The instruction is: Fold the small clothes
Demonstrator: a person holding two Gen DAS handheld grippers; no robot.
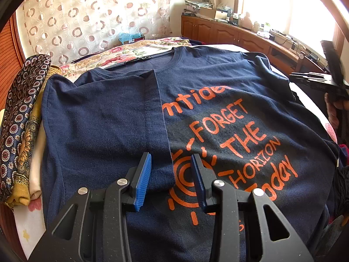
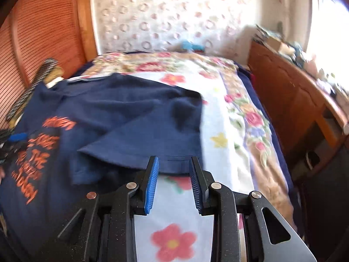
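Navy T-shirt (image 1: pixel 218 113) with orange lettering lies spread on the bed (image 2: pixel 229 113), over a floral blanket. In your left wrist view, its left side is folded inward, so that a straight hemmed edge runs from the collar toward the near end, covering the start of the print. Your left tool (image 1: pixel 171 174) hangs just above this fold, jaws apart and grasping nothing; the folded edge passes between the blue pads (image 1: pixel 142 181), which do not press on it. Your right tool (image 1: pixel 331 76) appears at the far right of that view, held by a hand (image 1: pixel 333 111); its jaws cannot be read there. In your right wrist view, the right tool (image 2: pixel 173 176) points down at the near edge of the shirt's right sleeve (image 2: pixel 152 144), which lies flat and partly bunched on the blanket. Its jaws stand parted, with the sleeve hem just at their tips and not pinched. Blur marks this view. Folded patterned clothes (image 1: pixel 19 128) are stacked left of the shirt. A wooden cabinet (image 1: pixel 229 35) runs along the right wall beneath the window.
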